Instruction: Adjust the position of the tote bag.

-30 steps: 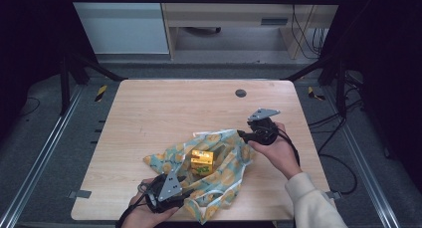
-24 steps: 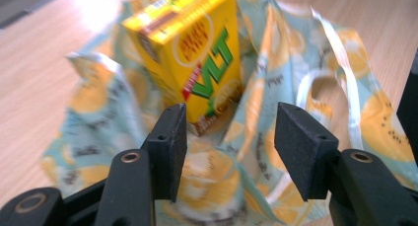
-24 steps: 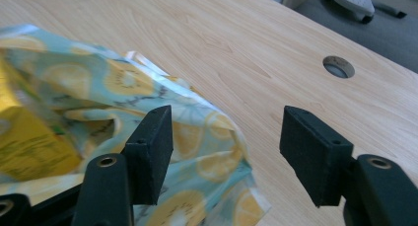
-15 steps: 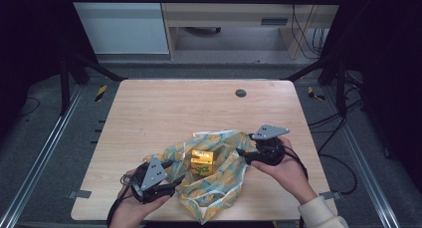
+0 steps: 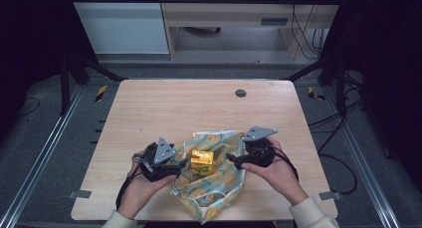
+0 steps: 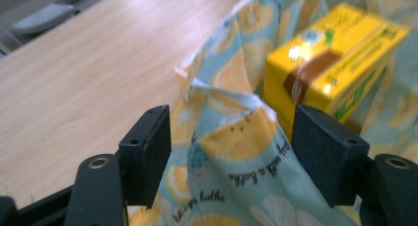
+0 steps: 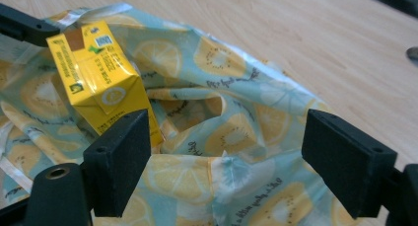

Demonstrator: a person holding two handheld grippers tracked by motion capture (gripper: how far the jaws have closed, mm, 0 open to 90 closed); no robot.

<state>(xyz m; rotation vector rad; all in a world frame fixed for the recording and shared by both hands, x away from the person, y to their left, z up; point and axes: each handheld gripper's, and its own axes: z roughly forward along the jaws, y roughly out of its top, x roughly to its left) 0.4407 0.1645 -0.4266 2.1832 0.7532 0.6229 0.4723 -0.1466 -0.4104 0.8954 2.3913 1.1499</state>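
A teal bag printed with lemon slices (image 5: 211,185) lies crumpled near the table's front edge, and a yellow drink carton (image 5: 201,161) rests on it. My left gripper (image 5: 180,164) is at the bag's left edge. In the left gripper view a raised fold of the bag (image 6: 236,137) stands between the parted jaws of the left gripper (image 6: 231,147), with the carton (image 6: 330,53) just beyond. My right gripper (image 5: 233,159) is at the bag's right edge. The right gripper (image 7: 224,162) stands wide over loose bag cloth (image 7: 217,122), the carton (image 7: 98,73) by its left jaw. Both pairs of jaws have just been opening.
The wooden table (image 5: 199,113) has a small dark round insert (image 5: 241,93) near its far edge. Metal rails run along both sides of the table. Both hands come in over the front edge, with cables trailing from the grippers.
My left gripper moved from the bag's near corner up to its left edge. My right gripper came nearer, from the bag's far right corner to its right edge. The bag looks more bunched.
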